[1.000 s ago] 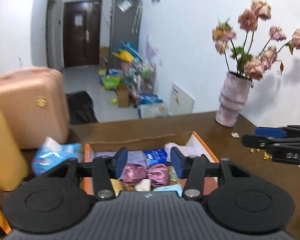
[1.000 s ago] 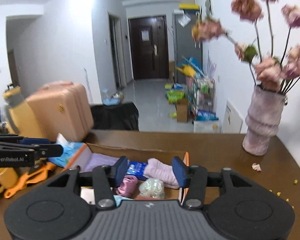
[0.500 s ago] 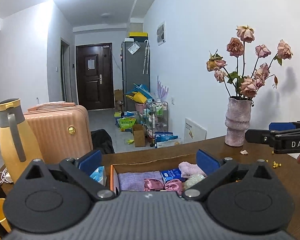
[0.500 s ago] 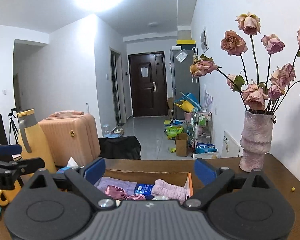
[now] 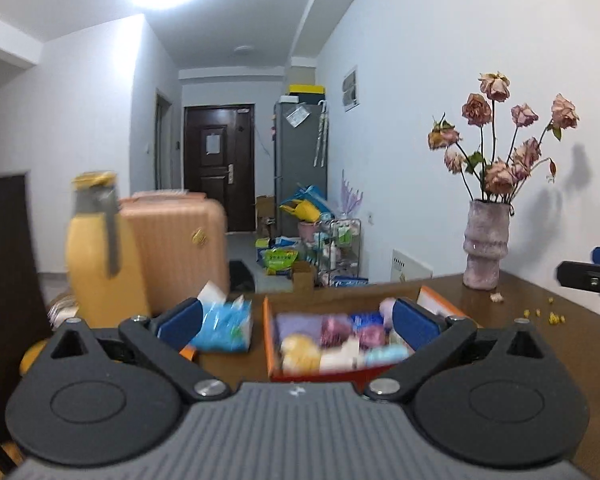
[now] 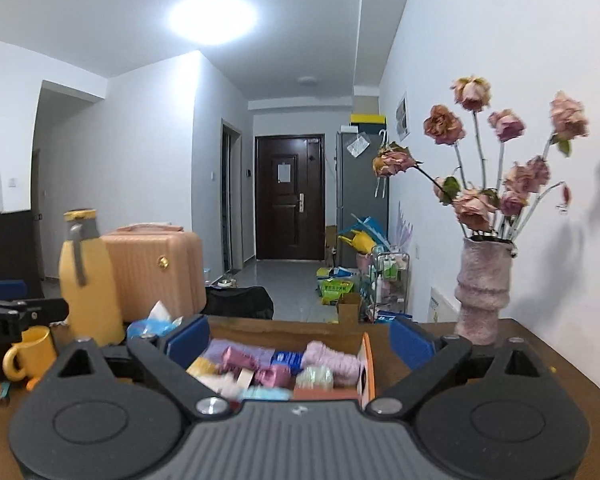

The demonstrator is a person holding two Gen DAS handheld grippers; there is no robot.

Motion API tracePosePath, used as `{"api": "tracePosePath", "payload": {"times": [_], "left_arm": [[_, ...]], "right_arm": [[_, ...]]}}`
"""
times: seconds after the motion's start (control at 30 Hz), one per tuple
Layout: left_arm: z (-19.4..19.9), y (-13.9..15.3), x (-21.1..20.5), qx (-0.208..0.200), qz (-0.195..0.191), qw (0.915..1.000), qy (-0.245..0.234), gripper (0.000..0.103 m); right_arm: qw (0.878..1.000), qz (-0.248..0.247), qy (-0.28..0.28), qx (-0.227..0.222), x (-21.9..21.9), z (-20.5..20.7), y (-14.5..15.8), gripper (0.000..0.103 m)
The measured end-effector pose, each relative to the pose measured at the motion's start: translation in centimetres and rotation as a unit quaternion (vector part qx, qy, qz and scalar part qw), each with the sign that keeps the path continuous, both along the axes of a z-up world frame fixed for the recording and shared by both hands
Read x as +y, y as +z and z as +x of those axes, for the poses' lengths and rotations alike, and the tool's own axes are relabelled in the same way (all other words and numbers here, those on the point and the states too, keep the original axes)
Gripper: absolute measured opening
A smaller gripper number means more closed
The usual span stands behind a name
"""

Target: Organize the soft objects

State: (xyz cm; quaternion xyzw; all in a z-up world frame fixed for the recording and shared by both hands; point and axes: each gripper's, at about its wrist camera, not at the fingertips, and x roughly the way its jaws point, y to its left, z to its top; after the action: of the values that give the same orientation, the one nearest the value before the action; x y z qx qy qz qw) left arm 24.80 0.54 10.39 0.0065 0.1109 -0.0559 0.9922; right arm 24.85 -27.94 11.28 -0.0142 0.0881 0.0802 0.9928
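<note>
The left gripper [image 5: 296,320] stands with its blue pads spread wide and nothing between them; its jaws have just been opening. The right gripper [image 6: 300,338] is likewise released and empty-handed, its jaws too having just been opening, though they have since all but stopped. Both point nearly level over a brown wooden table [image 5: 540,344].

Just beyond the fingertips of both sits an orange-sided box [image 6: 367,364] full of soft things: a lilac cloth [image 6: 216,350] at its far left, pink ruffled pieces [image 6: 236,358] in the middle, a blue packet [image 6: 287,358], a fuzzy pink roll [image 6: 332,358] at the far right, and a pale round bundle [image 6: 315,376] nearer. In the left view the box contents are blurred.

Left of the box lies a blue tissue pack [image 5: 224,326] with a white tissue sticking up. Farther left stand a tall yellow jug [image 6: 86,280] with a grey handle and a yellow mug [image 6: 30,354]. Behind the jug, off the table, is a peach suitcase [image 6: 160,272].

At the far right of the table a pink ribbed vase [image 6: 482,292] holds dried roses [image 6: 500,160]; small yellow crumbs [image 5: 548,316] lie scattered near it. A dark door [image 6: 289,196] closes the hallway beyond.
</note>
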Motion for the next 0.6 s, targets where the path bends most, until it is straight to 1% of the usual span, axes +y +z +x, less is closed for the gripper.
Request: {"api": "tracePosePath", "payload": {"times": [0.1, 0.2, 0.3, 0.4, 0.53, 0.6], "left_arm": [[-4.7, -2.2, 1.2, 0.006, -0.015, 0.9999, -0.005, 0.103], [-9.2, -4.1, 1.9, 0.005, -0.008, 1.0000, 0.002, 0.103], [-14.1, -5.9, 2.3, -0.016, 0.003, 0.9993, 0.035, 0.103], [-18.3, -7.5, 2.4, -0.020, 0.007, 0.9989, 0.042, 0.103], [-23.1, -8.4, 2.5, -0.028, 0.022, 0.9981, 0.049, 0.103], [-24.6, -8.3, 2.3, -0.031, 0.036, 0.9979, 0.044, 0.103]], "right_arm": [[1.000, -0.011, -0.002, -0.009, 0.5, -5.2, -2.1, 0.102], [1.000, -0.018, 0.000, -0.008, 1.4, -10.2, -4.6, 0.103], [1.000, -0.002, 0.001, 0.000, 2.1, -14.7, -6.7, 0.103], [1.000, 0.014, 0.015, 0.011, 2.3, -18.2, -8.6, 0.103], [0.999, 0.038, 0.006, 0.031, 2.7, -22.6, -10.2, 0.103], [0.999, 0.037, 0.011, 0.035, 3.5, -24.4, -10.8, 0.103]]}}
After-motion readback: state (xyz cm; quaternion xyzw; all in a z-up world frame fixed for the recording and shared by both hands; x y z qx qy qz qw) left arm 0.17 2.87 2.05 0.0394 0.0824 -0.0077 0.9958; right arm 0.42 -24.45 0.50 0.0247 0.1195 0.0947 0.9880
